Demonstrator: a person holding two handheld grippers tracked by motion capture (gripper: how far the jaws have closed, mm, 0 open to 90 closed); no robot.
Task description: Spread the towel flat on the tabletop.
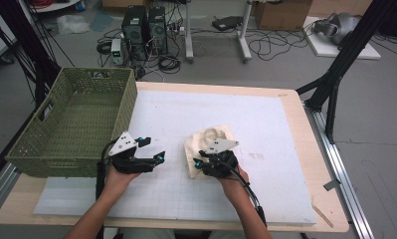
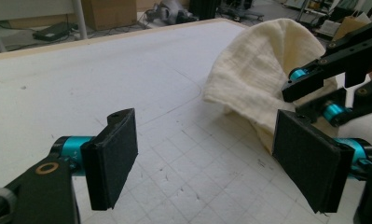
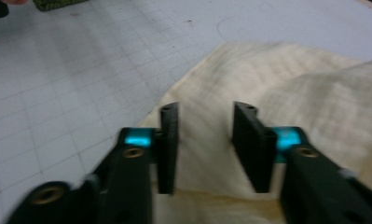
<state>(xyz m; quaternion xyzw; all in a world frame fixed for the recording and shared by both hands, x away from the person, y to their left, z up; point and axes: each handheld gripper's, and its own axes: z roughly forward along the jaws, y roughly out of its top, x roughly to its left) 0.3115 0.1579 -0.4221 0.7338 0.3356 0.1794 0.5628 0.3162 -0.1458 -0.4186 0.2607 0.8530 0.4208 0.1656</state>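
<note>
Cloth: the cream cloth [image 1: 206, 144] lay crumpled on the white mat of the counter [image 1: 265, 129], directly under and ahead of my right tongs [image 1: 202, 163], and off to the right of my left tongs [image 1: 153, 149].
Right tongs: in the right gripper view I saw my right tongs [image 3: 205, 140] poised over the near part of the cloth [image 3: 249, 84], jaws partly drawn together with a clear gap between them; fabric showed through that gap, but the pads [image 3: 169, 144] were not pressing on it.
Left tongs: in the left gripper view my left tongs [image 2: 211, 163] stood spread wide over bare mat, nothing between the pads [image 2: 116, 156]; the cloth [image 2: 258, 70] bulged up just beyond the far pad, apart from it.
Between tongs: the cloth's near edge sat on the right tongs' side; the left tongs stayed short of it.
Basket: a green woven basket [image 1: 71, 124] sat just beyond the left tongs, on the side away from the cloth.
</note>
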